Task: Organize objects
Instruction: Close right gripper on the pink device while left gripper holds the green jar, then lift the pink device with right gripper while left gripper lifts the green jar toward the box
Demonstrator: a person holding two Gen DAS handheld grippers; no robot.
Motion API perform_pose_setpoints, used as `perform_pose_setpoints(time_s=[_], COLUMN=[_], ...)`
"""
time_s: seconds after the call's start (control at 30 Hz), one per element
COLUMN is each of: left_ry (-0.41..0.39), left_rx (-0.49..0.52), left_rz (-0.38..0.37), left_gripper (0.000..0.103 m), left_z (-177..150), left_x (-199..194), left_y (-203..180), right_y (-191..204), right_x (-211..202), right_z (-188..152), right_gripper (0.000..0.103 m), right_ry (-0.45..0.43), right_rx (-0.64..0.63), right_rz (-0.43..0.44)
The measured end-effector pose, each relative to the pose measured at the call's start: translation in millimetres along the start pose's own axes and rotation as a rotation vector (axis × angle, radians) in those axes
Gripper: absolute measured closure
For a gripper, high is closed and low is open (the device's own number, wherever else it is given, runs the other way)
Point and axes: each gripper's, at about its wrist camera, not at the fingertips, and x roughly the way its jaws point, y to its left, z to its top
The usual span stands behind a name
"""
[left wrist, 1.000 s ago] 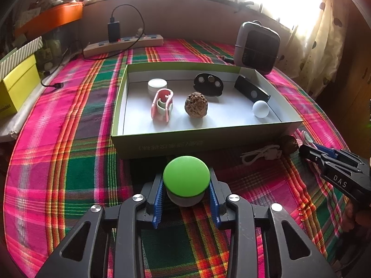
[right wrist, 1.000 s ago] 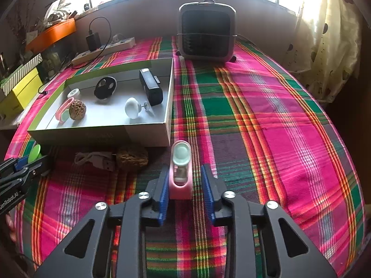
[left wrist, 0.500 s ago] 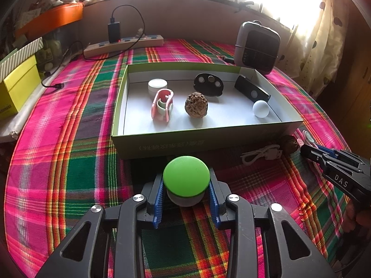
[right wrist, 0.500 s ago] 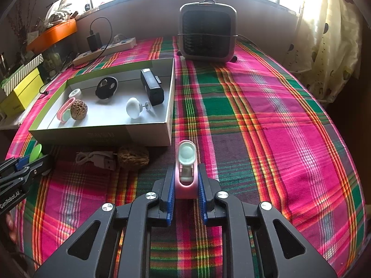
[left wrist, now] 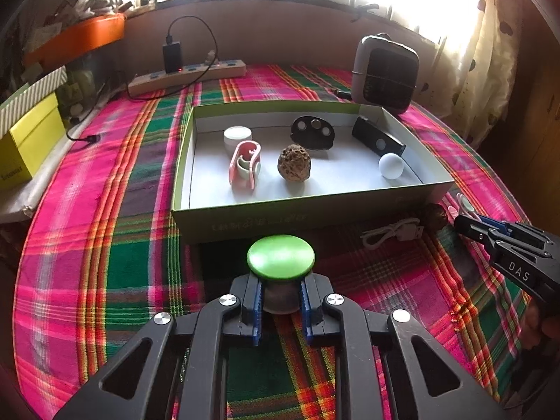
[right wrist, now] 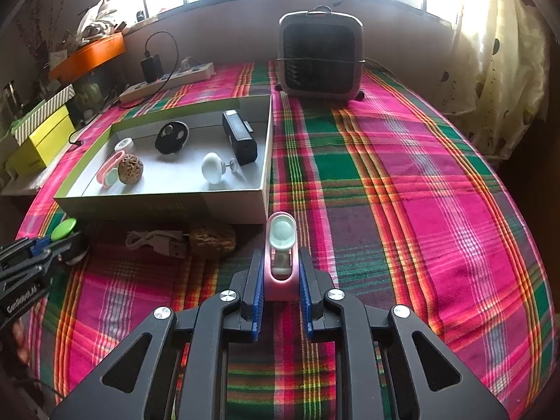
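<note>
Both views are taken low over the table, facing the window. The box is shared, seen nearer from the left.

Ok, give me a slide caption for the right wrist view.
Right hand-held gripper clamps a pink clip on the plaid tablecloth, beside the open box of sorted items.
</note>
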Motion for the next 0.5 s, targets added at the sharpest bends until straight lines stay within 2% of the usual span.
perform_pose_setpoints(time_s=[0.5], left_ry=[-0.001], left_rx=[-0.003], left_rz=[0.001], left_gripper=[0.088], left_z=[-0.7], left_x=[-0.9], left_y=[-1.4], right_y=[1.5], right_x=[-2.2], right_z=[-1.7], right_gripper=[0.085], right_ry=[-0.004], right_rx=[-0.004], right_rz=[0.016])
